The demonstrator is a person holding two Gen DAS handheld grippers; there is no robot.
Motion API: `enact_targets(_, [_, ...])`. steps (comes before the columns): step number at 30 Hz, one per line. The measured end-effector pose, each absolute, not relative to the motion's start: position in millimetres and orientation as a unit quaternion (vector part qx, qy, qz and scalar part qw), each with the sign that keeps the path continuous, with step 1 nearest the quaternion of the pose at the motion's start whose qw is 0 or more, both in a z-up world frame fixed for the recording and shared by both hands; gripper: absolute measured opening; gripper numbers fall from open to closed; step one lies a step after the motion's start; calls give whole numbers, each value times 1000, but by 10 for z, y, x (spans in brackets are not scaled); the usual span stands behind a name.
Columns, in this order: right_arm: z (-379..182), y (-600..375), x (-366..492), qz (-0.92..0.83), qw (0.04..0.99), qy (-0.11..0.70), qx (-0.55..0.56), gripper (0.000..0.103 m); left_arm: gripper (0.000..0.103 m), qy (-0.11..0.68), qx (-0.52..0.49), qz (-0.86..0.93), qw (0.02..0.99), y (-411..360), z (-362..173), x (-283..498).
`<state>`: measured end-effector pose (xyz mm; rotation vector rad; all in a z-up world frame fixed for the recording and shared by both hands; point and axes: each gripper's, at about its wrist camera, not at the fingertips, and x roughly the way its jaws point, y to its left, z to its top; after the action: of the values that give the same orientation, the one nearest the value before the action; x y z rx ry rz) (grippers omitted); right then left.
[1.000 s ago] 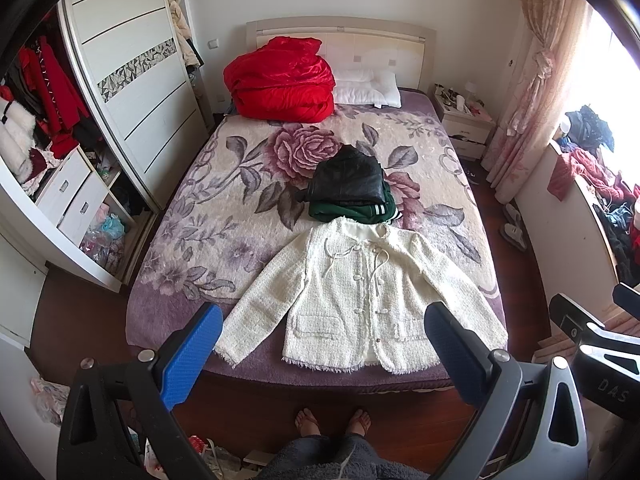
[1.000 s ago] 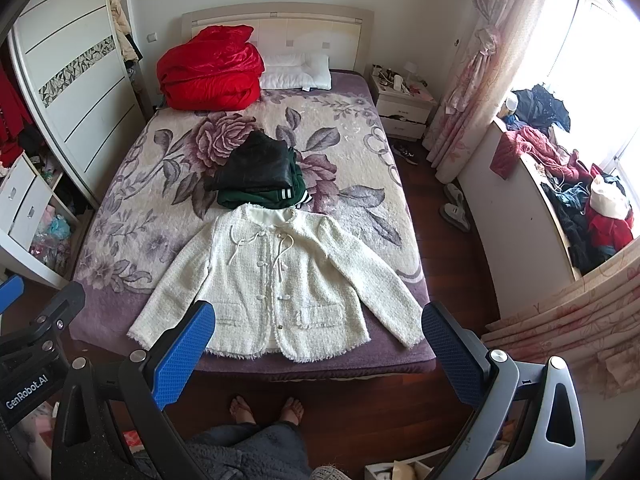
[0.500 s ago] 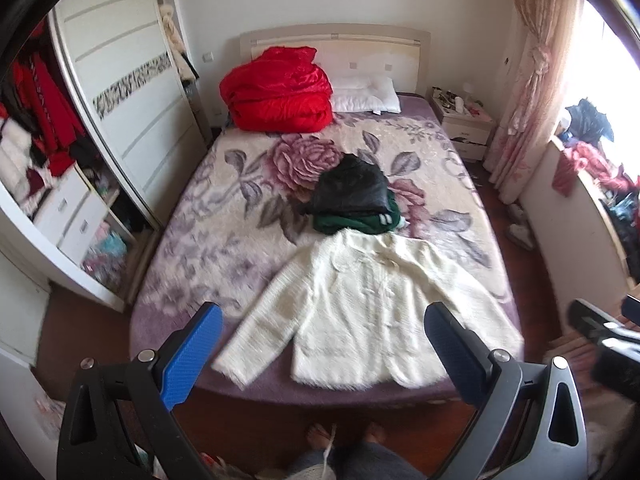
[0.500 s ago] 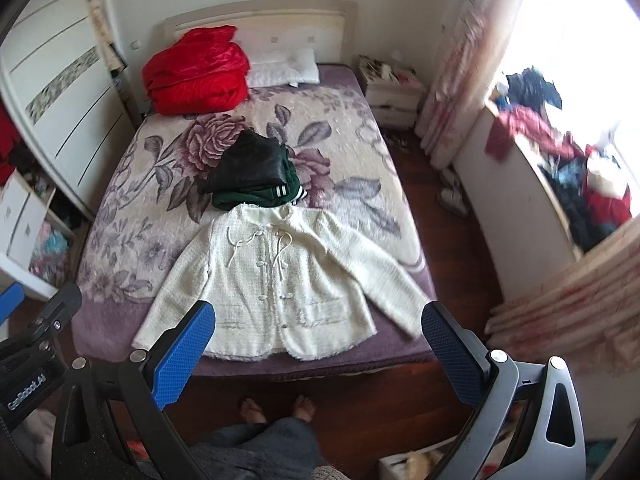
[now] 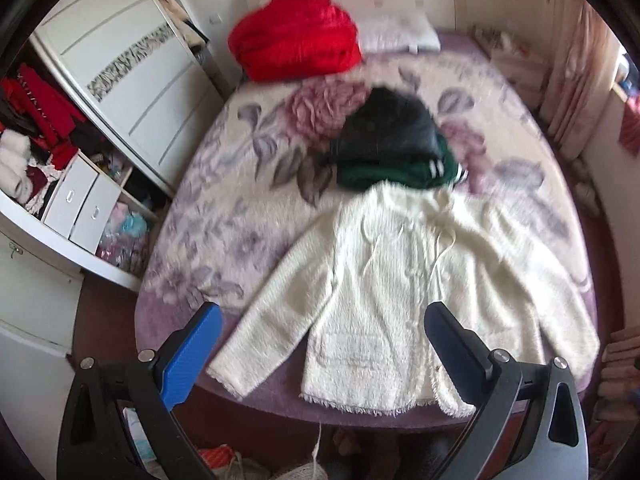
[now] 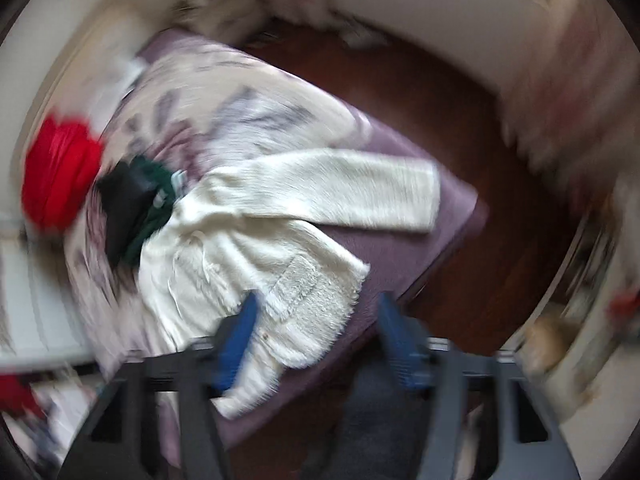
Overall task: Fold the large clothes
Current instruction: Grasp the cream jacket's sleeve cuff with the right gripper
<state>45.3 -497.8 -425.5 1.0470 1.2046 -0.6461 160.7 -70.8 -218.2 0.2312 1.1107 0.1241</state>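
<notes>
**White jacket laid flat on bed; both grippers spread and empty**

The white jacket (image 5: 400, 288) is spread face up at the foot of the bed (image 5: 224, 208), sleeves angled outward, hem at the bed's near edge. Its collar touches a folded stack just behind it: a black garment (image 5: 388, 128) on top of a green garment (image 5: 400, 170). A red quilt (image 5: 296, 40) and a white pillow (image 5: 396, 34) are placed at the headboard. An open wardrobe (image 5: 60, 152) is seen beside the bed.

The left gripper (image 5: 320, 352) is held above the hem, fingers (image 5: 188, 356) wide apart, nothing grasped. The right gripper (image 6: 316, 340) is seen in a heavily blurred view over the jacket's hem corner, fingers (image 6: 236, 340) apart, nothing held.
</notes>
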Motion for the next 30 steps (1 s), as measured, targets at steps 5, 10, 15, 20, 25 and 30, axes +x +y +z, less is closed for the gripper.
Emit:
enact_targets(5, [-5963,-5588,239,-294,553,524,576,76,103,582,143,73,797,-974,-3201,1838])
enact_targets(10, [-7372,-5982,54,-338,505,461,647,76,103,611,164,93,769,-1214,-4165,2059])
enact_targets(15, [-7868,-6120,-100,-372,516,340,693,74,103,647,139,108,742,-1309,-4848,2225])
enact_targets(20, [-7535,-6058,-219,-404,548,285,675,14,103,648,154,101,739,-1456,-5164,2287])
enact_targets(25, [-7742,-6145,8,-357,569,351,653,20,103,655,155,97,733,-1454,-5335,2302])
enact_targets(30, [-7958,-6149,265,-341,574,285,688,44,103,656,146,110,732,-1337,-5454,2337])
